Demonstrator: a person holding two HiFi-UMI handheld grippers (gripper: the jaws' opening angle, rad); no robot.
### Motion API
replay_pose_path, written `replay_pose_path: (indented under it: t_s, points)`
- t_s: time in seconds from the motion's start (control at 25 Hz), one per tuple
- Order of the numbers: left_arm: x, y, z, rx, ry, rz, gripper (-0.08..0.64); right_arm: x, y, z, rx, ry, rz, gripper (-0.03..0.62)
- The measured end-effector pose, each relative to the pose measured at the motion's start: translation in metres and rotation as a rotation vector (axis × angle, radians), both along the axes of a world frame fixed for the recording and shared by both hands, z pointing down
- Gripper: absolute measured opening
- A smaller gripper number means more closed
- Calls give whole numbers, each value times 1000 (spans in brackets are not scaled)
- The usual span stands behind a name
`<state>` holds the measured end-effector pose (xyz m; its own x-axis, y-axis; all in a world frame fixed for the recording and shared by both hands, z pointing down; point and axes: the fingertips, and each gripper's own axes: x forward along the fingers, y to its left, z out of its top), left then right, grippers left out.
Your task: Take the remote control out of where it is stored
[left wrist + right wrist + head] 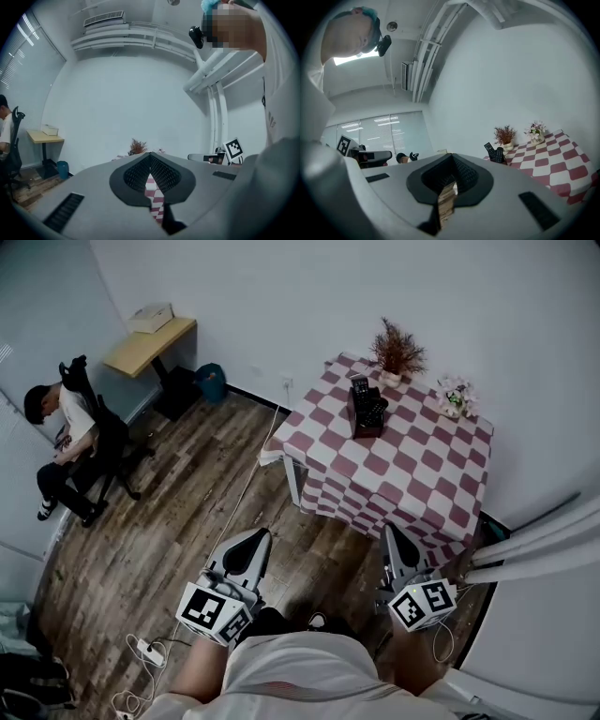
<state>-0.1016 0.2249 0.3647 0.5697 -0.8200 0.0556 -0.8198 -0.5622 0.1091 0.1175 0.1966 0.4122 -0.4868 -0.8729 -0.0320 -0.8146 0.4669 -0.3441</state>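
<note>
A dark holder (pixel 367 413) stands on the table with the red-and-white checked cloth (pixel 412 474), with black remote controls (pixel 360 386) upright in it. The right gripper view shows the remotes (pixel 489 148) small, far ahead on the right. My left gripper (pixel 258 540) and right gripper (pixel 389 532) hang over the wooden floor, well short of the table. Both are shut and hold nothing. In their own views, the left gripper (pixel 150 155) and the right gripper (pixel 451 157) have their jaws together.
A dried plant in a pot (pixel 397 352) and a small flower vase (pixel 454 396) stand at the table's far edge. A person sits on an office chair (pixel 70 442) at left, near a wooden desk (pixel 150 343) and a blue bin (pixel 211 382). A power strip with cables (pixel 150 651) lies on the floor.
</note>
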Motion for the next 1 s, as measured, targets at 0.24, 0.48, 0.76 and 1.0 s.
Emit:
replay_pose_path:
  t_s: [0.24,0.48,0.76,1.0]
  points:
    - [29,-49,3,12,25,71,5,27,-29,-1,1,19,66,15]
    - [52,-116,6,24,50,178,5,46,-74,-7,6,52,165,15]
    - [38,-214,-2,3,60,245,5,31,-151,-15,-36,88,236,15]
    - [18,-291,3,-23,76,293,5,11,-215,-19,-63,122,289,15]
